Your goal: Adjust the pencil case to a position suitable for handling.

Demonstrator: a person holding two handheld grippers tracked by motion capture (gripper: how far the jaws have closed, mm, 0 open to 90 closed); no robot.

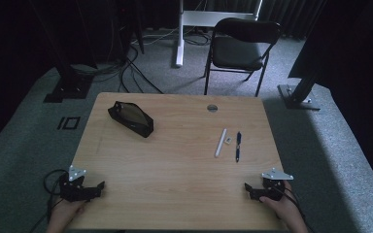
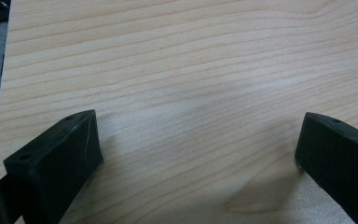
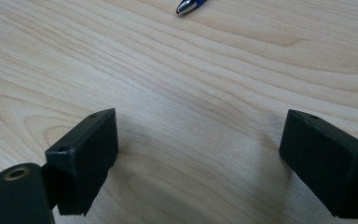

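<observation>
The dark blue ballpoint pen [image 1: 238,146] is laid on the light wooden table [image 1: 175,165] ahead of the right gripper [image 1: 257,190], long axis pointing away (silver tip nearest). Both the right and the left gripper [image 1: 91,190] are spread wide, nothing held.

right gripper [image 3: 200,154]: jaws wide apart, nothing between | wooden table [image 3: 177,88] beneath | blue pen tip [image 3: 189,5] at top edge
</observation>
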